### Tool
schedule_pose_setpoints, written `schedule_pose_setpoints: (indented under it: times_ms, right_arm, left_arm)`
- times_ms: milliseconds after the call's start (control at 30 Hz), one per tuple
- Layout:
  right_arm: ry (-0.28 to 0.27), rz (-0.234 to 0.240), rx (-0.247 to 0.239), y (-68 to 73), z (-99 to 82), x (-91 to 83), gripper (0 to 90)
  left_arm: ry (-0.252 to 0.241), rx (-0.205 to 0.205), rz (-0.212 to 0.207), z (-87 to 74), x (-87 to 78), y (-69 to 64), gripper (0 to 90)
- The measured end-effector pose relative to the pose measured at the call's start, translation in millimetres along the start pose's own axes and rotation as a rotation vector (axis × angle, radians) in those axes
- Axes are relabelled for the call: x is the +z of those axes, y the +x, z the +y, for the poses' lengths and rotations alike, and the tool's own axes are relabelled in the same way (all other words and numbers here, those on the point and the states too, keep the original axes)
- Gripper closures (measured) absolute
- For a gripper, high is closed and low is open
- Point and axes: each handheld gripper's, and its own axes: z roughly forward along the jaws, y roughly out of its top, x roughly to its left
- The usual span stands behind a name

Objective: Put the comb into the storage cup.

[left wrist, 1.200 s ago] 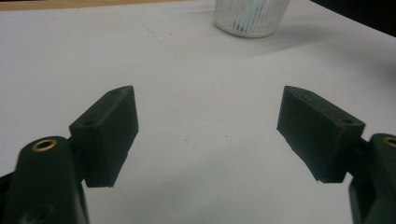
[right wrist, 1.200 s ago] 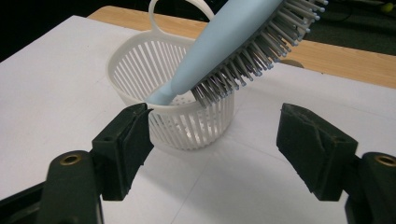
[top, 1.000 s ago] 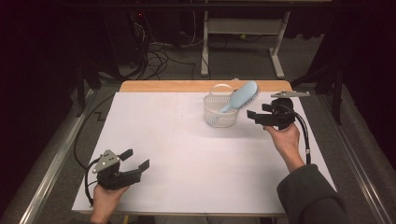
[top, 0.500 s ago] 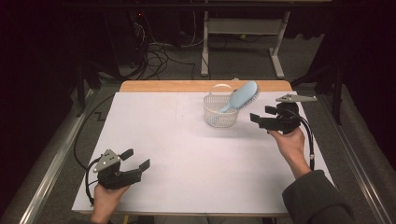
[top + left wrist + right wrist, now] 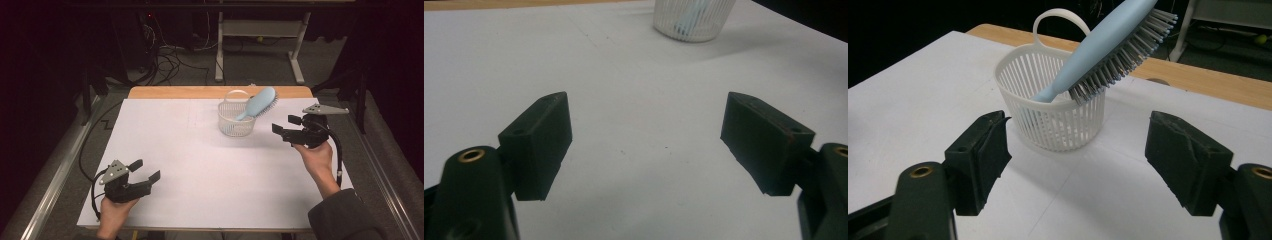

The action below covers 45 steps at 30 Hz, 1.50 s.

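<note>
A light blue hairbrush [image 5: 259, 103] [image 5: 1108, 52] stands handle-down in a small white slatted basket [image 5: 235, 120] [image 5: 1050, 107] at the back middle of the white table. Its bristled head leans out over the basket's right rim. My right gripper [image 5: 283, 125] [image 5: 1075, 160] is held just right of the basket, jaws open and pointing at it, nothing between them. My left gripper [image 5: 146, 170] [image 5: 646, 142] rests near the front left corner, open and empty over bare table. In the left gripper view the basket [image 5: 691, 17] shows far off at the top.
The white table sheet [image 5: 190, 165] has a wooden strip [image 5: 200, 92] along its far edge. Beyond it on the dark floor stand a white desk frame [image 5: 260, 37] and tangled cables [image 5: 165, 55]. A metal rail [image 5: 47, 175] runs along the table's left side.
My right gripper has drawn back from the basket toward the right edge. The brush stays leaning in the basket. The left gripper has not moved.
</note>
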Motion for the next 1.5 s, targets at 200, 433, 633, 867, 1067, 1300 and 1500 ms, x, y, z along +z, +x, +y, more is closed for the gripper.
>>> schedule_pose_setpoints:
  times_ms: [200, 433, 633, 867, 1067, 1300, 1500]
  right_arm:
    - [-0.021, 0.003, -0.007, 1.1, -3.2, -10.7, 25.5]
    - [-0.048, 0.009, -0.004, 1.7, -15.3, -21.0, 24.7]
    - [-0.055, 0.017, -0.005, 2.1, -21.7, -26.1, 24.4]
    - [-0.085, 0.024, -0.012, 6.6, -26.8, -34.1, 23.0]
    - [-0.102, 0.029, -0.022, 9.8, -32.5, -38.1, 22.5]
    - [-0.111, 0.03, -0.023, 11.1, -37.1, -43.1, 22.1]
    - [-0.126, 0.034, -0.024, 15.0, -43.6, -47.3, 21.2]
  left_arm:
    - [-0.001, -0.003, 0.002, 0.0, -0.6, 0.8, 19.9]
    - [-0.001, -0.002, 0.002, 0.0, -0.8, 0.8, 19.9]
    - [-0.001, -0.001, 0.003, 0.1, -0.7, 0.4, 19.9]
    - [-0.001, 0.0, 0.003, 0.0, -0.8, 0.3, 19.9]
    - [-0.003, 0.001, 0.004, 0.2, -0.9, -0.2, 19.9]
    - [-0.008, -0.001, 0.008, 0.3, -2.6, 0.1, 19.9]
    - [-0.01, -0.002, 0.008, 0.3, -2.8, -0.3, 19.9]
